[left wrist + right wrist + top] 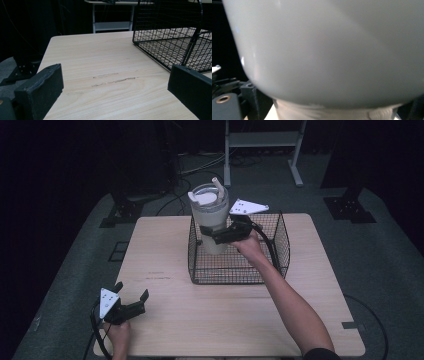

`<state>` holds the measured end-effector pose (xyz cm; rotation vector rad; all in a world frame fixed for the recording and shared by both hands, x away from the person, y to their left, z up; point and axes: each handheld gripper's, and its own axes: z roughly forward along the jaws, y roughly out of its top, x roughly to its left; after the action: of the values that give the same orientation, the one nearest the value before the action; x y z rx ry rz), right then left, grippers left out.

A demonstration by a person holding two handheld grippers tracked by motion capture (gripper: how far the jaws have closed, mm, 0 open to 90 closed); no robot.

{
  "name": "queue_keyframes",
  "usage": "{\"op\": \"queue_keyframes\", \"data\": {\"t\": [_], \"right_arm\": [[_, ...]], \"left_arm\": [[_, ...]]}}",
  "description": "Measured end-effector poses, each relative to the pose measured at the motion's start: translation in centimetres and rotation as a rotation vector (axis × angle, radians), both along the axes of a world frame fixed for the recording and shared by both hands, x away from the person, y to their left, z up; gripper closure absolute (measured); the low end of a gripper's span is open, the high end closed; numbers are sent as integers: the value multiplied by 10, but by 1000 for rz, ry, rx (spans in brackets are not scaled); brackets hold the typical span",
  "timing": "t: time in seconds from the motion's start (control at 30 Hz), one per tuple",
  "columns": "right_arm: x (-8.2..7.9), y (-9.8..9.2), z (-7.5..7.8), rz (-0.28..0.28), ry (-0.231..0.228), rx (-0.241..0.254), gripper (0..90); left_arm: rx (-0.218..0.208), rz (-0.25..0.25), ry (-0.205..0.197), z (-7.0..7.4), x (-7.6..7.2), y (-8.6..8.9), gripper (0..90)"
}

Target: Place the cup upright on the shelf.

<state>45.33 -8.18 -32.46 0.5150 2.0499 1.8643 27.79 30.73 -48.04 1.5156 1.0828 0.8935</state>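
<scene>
My right claw (216,236) is clamped across the lower body of the tumbler (210,217), which hangs tilted over the near-left corner of the wire basket (280,227), its base below the rim line as far as I can judge. In the right gripper view the tumbler's (324,50) smooth pale wall bulges just above my jaws, with the narrower foot below it. I read it as a rigid, hard-walled cup, top-heavy with its lid (207,195) and straw (218,186), and probably slick where glossy; the grip sits at the step between wide body and narrow foot, which should keep it from sliding through. Whether there is liquid inside I cannot tell, so I would keep it close to upright.

The basket looks empty beneath the claw; the left gripper view shows its (165,42) mesh floor bare on that side.

My left claw (131,297) rests low at the near-left of the worktop (210,320), jaws spread apart with nothing between them, well apart from the basket.
</scene>
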Motion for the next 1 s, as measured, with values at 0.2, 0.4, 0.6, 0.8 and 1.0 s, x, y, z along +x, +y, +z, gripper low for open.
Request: {"op": "queue_keyframes", "data": {"t": [0.2,0.4,0.6,0.8,1.0], "right_arm": [[21,4,-15,-7,47,7,71],[32,7,-24,-4,67,-8,71],[43,12,-34,1,92,3,71],[51,16,-46,10,119,-3,70],[59,17,-58,21,157,-9,70]], "left_arm": [[-3,1,-3,0,0,1,0],[-3,0,-3,0,0,0,0],[-2,1,-3,0,0,0,0],[-2,-1,-4,0,0,0,0],[-7,-2,-5,0,-1,1,0]]}}
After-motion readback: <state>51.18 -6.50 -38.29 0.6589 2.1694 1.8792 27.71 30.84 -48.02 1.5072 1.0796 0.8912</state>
